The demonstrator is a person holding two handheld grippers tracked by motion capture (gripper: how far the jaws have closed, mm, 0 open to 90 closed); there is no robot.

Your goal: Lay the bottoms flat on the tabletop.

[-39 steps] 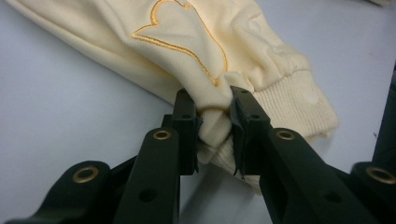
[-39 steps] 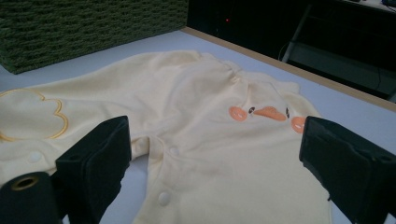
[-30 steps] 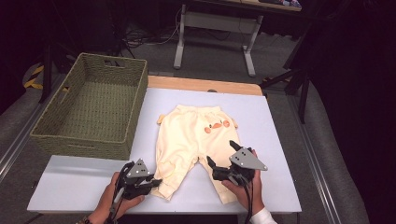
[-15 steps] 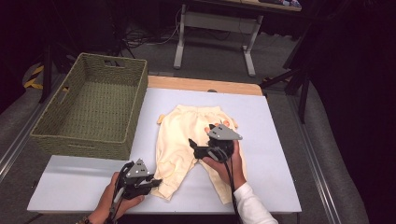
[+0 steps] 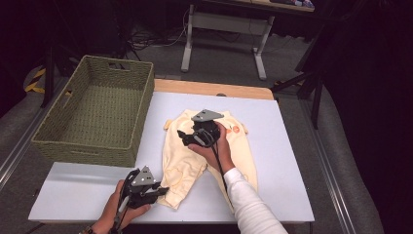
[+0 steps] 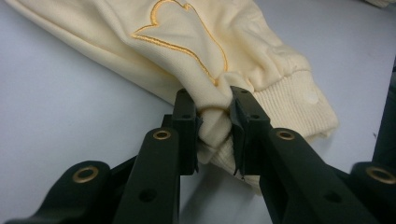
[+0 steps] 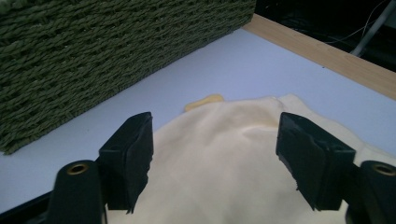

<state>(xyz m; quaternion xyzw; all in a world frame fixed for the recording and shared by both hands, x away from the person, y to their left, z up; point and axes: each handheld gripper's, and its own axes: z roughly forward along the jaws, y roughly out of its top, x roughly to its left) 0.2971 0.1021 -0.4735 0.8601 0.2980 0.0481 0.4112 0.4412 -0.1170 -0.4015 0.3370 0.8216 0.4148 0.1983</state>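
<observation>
Cream baby pants (image 5: 207, 146) lie flat mid-table, waist toward the far edge, legs toward me. My left gripper (image 5: 155, 191) is pinched tight on the ribbed cuff (image 6: 280, 109) of the near-left leg, fabric bunched between the pads. My right gripper (image 5: 187, 136) hovers over the waist area, jaws apart, just been closing, nothing clamped; cloth sits under them. Green woven basket (image 5: 92, 114) stands left of the pants on the white table (image 5: 287, 122), close by.
</observation>
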